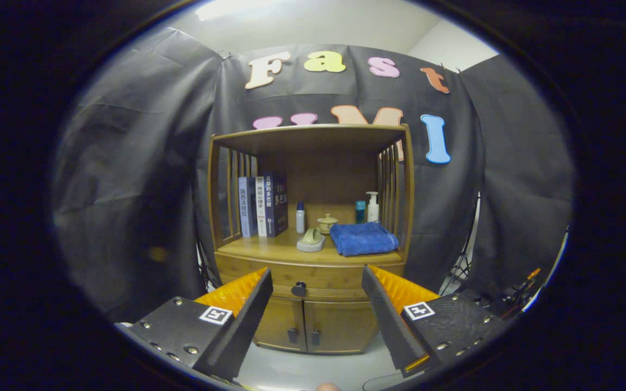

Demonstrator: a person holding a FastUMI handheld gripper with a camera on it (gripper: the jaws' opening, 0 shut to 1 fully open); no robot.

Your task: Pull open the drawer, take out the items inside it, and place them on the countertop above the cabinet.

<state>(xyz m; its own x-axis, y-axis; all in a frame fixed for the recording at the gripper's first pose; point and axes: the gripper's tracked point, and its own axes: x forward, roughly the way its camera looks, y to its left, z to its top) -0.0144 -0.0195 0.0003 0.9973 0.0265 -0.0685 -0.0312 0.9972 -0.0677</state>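
Claw (317, 285) spread wide, nothing between the fingers, held off from the cabinet (310, 239) w/ open air ahead. Drawer (313, 279) shut, its front spans the gap between the fingertips; dark knob (299, 289) sits at approx 12 o'clock from the claw, a bit left of centre line, beyond the tips and not touched. Contents of drawer can't be seen. Countertop (269, 251) lies just above the drawer front, roofed by the shelf top and fenced by slatted sides at 9 and 3 o'clock, so the way in is from the front only. Bare wood on the countertop is mostly at the front left, ahead of the books (263, 206), which stand upright against the left slats. Small white bottle (300, 217) stands right of the books; a pale dish-like thing (311, 240) lies near the middle, front; a small lidded pot (326, 223) behind it. Folded blue towel (363, 238) takes up the right half, w/ a teal bottle (360, 212) and a pump bottle (372, 206) upright behind it at the back right. Below the drawer, two doors (313, 326) closed, handles near the centre seam. Pale floor (313, 369) under the claw. Tripod legs (462, 266) and some cables at approx 3 o'clock, beside the cabinet, well apart from the fingers.
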